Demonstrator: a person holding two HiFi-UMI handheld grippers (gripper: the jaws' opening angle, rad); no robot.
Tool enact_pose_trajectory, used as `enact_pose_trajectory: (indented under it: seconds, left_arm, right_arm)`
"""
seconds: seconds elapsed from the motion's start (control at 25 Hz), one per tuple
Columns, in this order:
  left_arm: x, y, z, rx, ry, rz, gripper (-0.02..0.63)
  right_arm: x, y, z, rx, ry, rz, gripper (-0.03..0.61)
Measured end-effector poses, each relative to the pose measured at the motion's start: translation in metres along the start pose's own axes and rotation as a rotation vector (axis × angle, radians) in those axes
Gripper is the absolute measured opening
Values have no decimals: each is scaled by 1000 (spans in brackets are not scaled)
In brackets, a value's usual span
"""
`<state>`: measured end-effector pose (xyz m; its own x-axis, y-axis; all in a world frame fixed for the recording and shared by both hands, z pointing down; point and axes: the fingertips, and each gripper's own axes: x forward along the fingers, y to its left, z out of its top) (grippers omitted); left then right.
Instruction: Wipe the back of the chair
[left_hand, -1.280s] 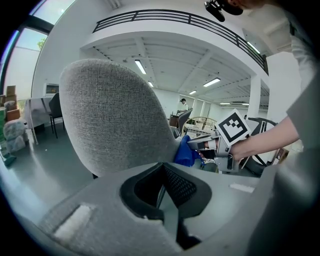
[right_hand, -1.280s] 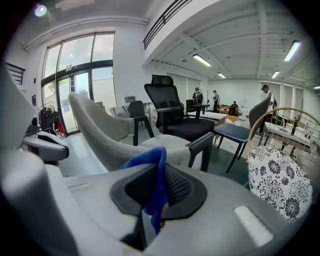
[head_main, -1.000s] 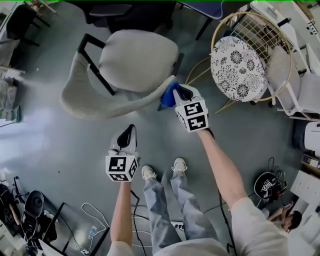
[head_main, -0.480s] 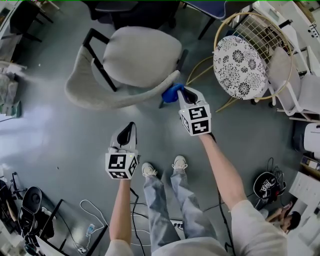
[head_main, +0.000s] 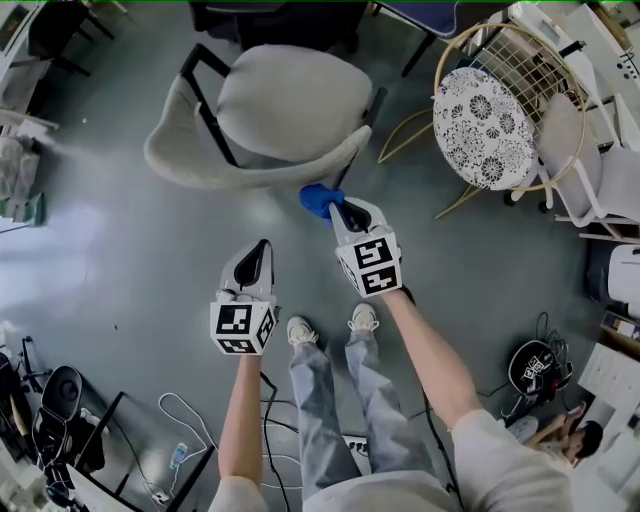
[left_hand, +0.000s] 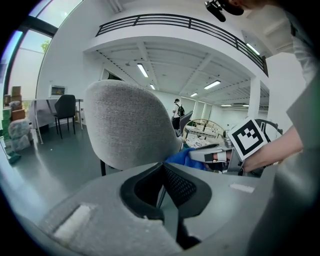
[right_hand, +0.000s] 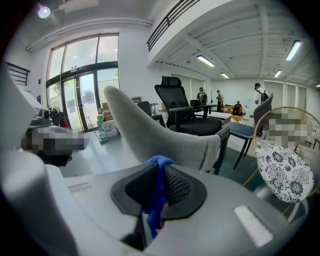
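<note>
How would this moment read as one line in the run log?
task: wipe chair back | right gripper: shut on blue cloth, beside chair back's edge | left gripper: shut, empty, off the chair

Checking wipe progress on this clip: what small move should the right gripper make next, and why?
Probably ease the right gripper forward to press the cloth onto the chair back, then sweep leftward. Its jaws are shut on the cloth, which sits by the back's right end. Contact cannot be confirmed, and most of the back lies to the left.
</note>
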<state>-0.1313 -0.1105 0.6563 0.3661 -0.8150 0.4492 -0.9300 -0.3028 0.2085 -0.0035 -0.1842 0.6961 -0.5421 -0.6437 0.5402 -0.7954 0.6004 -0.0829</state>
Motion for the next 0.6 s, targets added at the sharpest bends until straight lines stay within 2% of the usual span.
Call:
enact_pose_trajectory:
  seconds: [0.32, 0.6]
  left_arm:
    - [-23, 20, -5, -12, 0, 30, 3]
    - [-29, 39, -9, -21, 5, 53, 2]
  right_arm:
    - [25, 59, 21, -8, -28, 84, 32]
    - [50, 52, 38, 14, -22, 70, 32]
